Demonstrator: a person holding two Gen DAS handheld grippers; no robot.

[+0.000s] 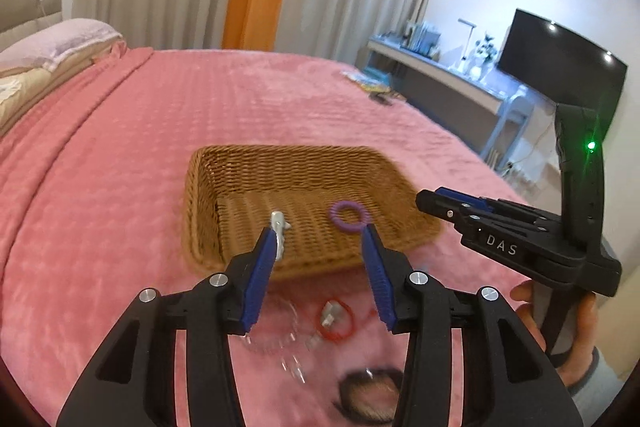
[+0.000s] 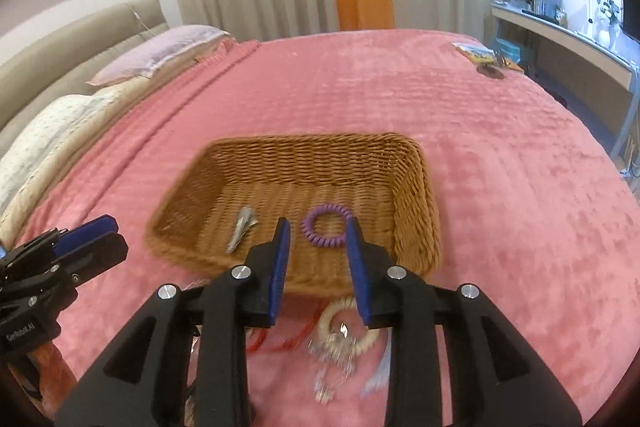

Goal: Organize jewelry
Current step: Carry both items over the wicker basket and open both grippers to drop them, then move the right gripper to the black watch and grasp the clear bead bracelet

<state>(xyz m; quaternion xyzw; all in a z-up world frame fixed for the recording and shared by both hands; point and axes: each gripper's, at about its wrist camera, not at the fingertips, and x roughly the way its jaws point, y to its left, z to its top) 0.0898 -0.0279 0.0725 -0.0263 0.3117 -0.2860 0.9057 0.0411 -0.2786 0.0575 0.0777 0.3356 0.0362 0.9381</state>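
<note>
Now, left jaws (image 1: 320, 239): parted, empty; silver clip (image 1: 277, 230) in basket (image 1: 280, 157) at their left tip, long axis running away.
Right jaws (image 2: 318, 233): parted, empty; purple coil ring (image 2: 326, 227) just beyond.
Loose jewelry (image 2: 340, 339): on bed, under right jaws, nearer them.

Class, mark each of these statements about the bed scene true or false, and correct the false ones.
1. A purple coil hair tie lies inside the wicker basket. True.
2. A silver hair clip lies in the basket. True.
3. The basket stands on a green blanket. False: the blanket is pink.
4. The right tool grips the purple hair tie. False: its jaws are open and hold nothing.
5. All the jewelry is in the basket. False: a cream coil bracelet and a red band lie on the blanket in front of it.
</note>
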